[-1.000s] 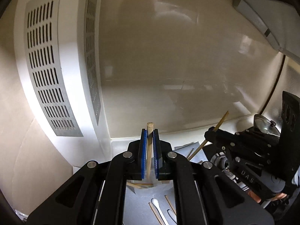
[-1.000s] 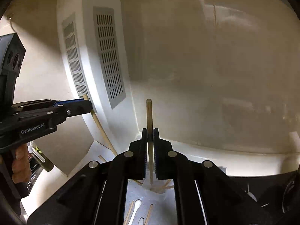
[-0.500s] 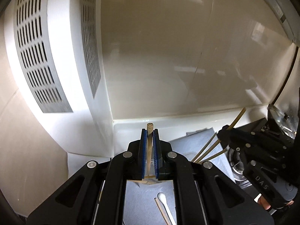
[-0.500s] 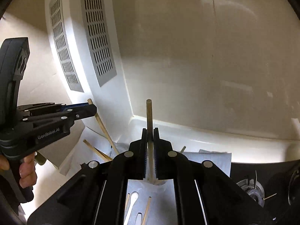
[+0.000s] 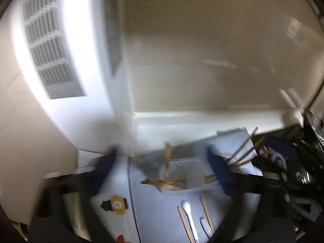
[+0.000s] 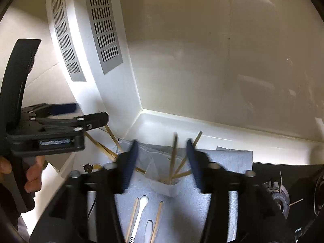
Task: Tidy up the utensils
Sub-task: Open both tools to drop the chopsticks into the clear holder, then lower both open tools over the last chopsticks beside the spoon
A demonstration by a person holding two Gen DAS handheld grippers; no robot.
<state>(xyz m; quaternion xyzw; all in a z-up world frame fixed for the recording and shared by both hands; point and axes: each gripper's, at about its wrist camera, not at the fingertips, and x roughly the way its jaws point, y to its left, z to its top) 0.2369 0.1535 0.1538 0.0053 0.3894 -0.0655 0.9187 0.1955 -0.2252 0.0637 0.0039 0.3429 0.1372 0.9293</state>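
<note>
My left gripper (image 5: 164, 158) is blurred and its jaws are opening wide. A wooden chopstick (image 5: 167, 158) is loose between them, over a pocket with several chopsticks (image 5: 162, 182) on the grey utensil cloth (image 5: 158, 212). The jaws of my right gripper (image 6: 162, 160) are also opening. Between them a chopstick (image 6: 173, 156) stands free in a clear pocket (image 6: 168, 186), touching neither pad. A white spoon (image 6: 141, 204) and flat chopsticks (image 6: 158, 216) lie on the cloth (image 6: 222, 162) below. The left gripper (image 6: 87, 114) also shows at the left of the right wrist view, above other chopsticks (image 6: 111, 137).
A white appliance with grey vent grilles (image 6: 103, 26) rises at the left, and a beige wall (image 6: 222, 60) stands behind a white ledge (image 6: 222, 133). A black stove burner (image 6: 279, 198) sits at the right. A person's hand (image 6: 30, 172) holds the left gripper.
Both grippers sank toward the grey cloth and went from shut on a chopstick each to open. Both chopsticks are now free over the pockets.
</note>
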